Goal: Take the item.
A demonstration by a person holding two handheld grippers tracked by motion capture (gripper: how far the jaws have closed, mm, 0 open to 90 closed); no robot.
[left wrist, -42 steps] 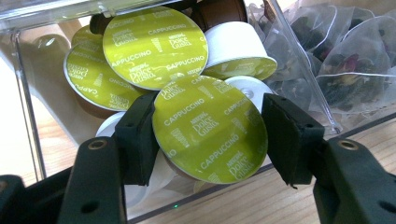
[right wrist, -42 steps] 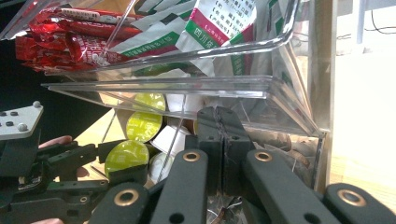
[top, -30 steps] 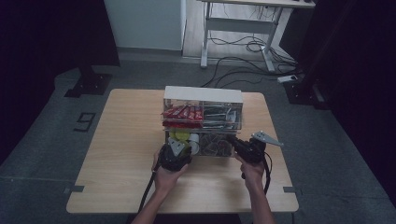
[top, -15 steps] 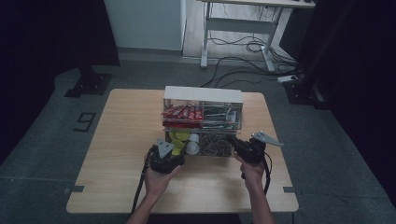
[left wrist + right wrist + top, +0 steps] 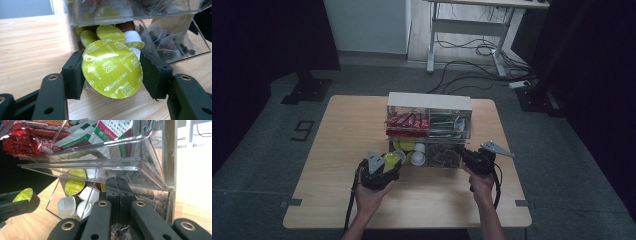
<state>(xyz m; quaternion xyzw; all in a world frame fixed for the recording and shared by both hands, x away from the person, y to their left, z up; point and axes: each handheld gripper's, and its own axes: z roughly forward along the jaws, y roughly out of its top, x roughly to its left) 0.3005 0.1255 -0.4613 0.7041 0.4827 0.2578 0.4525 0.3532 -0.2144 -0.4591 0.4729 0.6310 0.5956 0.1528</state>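
Note:
A clear two-tier organizer point(image 5: 429, 102) stands mid-table, with its lower drawer point(image 5: 75, 195) pulled open. My left gripper point(image 5: 393, 160) is shut on a green-lidded cappuccino capsule point(image 5: 111, 68), pads pressing its rim on both sides, just in front of the drawer's left half. In the right gripper view the same capsule point(image 5: 23, 194) shows edge-on at the far left. More green and white capsules point(image 5: 110, 33) lie in the drawer. My right gripper point(image 5: 116, 192) is shut, pads together, at the drawer's front right point(image 5: 464, 156); I cannot tell whether it pinches the thin clear wall.
Red sachets point(image 5: 407, 120) fill the upper left compartment and green-and-white packets point(image 5: 110, 130) the upper right. Mesh tea bags point(image 5: 170, 40) lie in the lower right section. The wooden table point(image 5: 337, 150) has bare room left and front. A desk and floor cables point(image 5: 472, 50) lie beyond.
My left gripper has drawn back from the drawer toward the left and the table's front edge, carrying the green capsule. The right gripper has stayed put.

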